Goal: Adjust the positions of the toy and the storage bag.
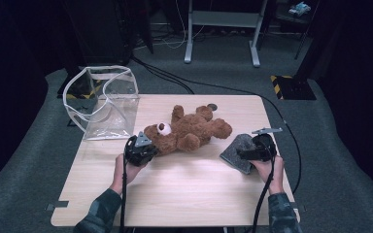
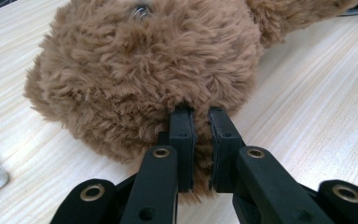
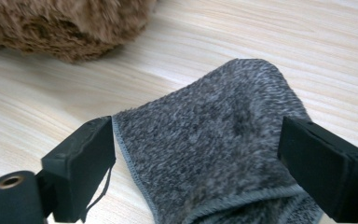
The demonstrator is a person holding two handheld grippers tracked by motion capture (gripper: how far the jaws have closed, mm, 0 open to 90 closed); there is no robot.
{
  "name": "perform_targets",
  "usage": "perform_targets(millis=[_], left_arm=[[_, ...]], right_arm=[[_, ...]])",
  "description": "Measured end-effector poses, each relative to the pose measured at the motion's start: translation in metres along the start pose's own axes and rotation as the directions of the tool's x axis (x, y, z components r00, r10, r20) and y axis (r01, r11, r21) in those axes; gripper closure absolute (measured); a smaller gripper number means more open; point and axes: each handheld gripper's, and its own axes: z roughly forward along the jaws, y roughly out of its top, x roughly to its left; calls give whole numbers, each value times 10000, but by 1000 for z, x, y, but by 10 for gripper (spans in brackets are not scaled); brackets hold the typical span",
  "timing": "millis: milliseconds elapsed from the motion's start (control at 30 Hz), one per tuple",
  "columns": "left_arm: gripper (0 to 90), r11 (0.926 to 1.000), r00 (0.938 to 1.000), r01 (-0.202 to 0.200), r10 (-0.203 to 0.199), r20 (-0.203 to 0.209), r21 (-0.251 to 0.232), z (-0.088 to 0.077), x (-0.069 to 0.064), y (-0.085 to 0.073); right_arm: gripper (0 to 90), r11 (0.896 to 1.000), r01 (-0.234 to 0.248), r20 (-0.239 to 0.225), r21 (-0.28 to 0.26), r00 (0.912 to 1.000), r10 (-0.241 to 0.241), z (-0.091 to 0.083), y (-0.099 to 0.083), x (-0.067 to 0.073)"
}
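While the teddy bear point(image 1: 189, 130) lies on its back in the middle of the table point(image 1: 175, 194), with a clear bag point(image 1: 102, 102) standing open at the far left corner, the work looks to me barely begun: nothing is in the bag, and the grey cloth point(image 1: 240, 150) sits folded on the right side, well apart from the bear. My guess is that bear and cloth are meant to be moved or packed, so nearly all of it is left. Down at the bear's head, the left gripper point(image 1: 143, 148) has its jaws pinched nearly together on a tuft of fur point(image 2: 200, 140), the pads pressing the plush between them, so the bear is held by its head but not lifted; it rests flat on the wood. Over on the right, the right gripper point(image 1: 245, 154) stands with its jaws spread wide to either side of the cloth point(image 3: 214, 149). One finger point(image 3: 81, 163) lies just beside the cloth's stitched edge, neither pad pressing on it, so the cloth lies loose.
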Motion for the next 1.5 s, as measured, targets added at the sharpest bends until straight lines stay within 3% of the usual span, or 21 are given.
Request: perform_targets(millis=[233, 533, 733, 833, 967, 1000, 1100, 1200, 1267, 1367, 1467, 1500], left_arm=[[823, 9999, 9999, 123, -123, 55, -7, 1, -5, -7], [821, 9990, 9993, 367, -368, -12, -269, 3, -10, -14], [819, 9987, 9991, 433, -434, -30, -280, 3, -9, -15], [815, 9979, 9987, 499, -502, -75, -409, 4, -11, -17], [804, 9977, 9986, 520, -523, -59, -423, 4, -10, -19], [801, 9973, 9983, 576, -578, -29, -465, 4, -10, -19], [771, 9960, 9973, 735, -738, -35, -501, 5, -10, -20], [724, 9957, 9970, 770, -774, -60, -510, 4, -8, -21], [647, 9948, 9960, 871, -880, -146, -518, 4, -9, -21], [499, 9928, 9930, 1085, -1106, -408, -512, 2, -9, -21], [343, 9874, 9857, 1514, -1543, -683, -455, 0, -4, -22], [309, 9850, 9829, 1653, -1687, -734, -498, 0, -2, -23]], right_arm=[[69, 9999, 52, -290, -93, 9996, -55, -1, 5, 4], [44, 9975, 625, -814, -317, 9946, -649, 2, 19, 14], [42, 9961, 872, -1057, -150, 9905, -883, 17, 33, 26], [37, 9924, 1226, -1157, -30, 9857, -1222, 25, 41, 29], [20, 9886, 1461, -1341, 377, 9810, -1399, 39, 53, 32], [23, 9881, 1468, -1473, 464, 9793, -1386, 43, 56, 33], [166, 9859, 1555, -1776, 616, 9737, -1424, 52, 60, 35], [276, 9828, 1679, -1966, 775, 9689, -1500, 58, 60, 39], [334, 9806, 1786, -1995, 805, 9668, -1597, 60, 58, 42], [315, 9805, 1766, -2041, 865, 9664, -1560, 62, 57, 42], [263, 9831, 1624, -1940, 847, 9704, -1436, 62, 55, 43], [248, 9804, 1741, -1997, 924, 9678, -1531, 62, 55, 41]])
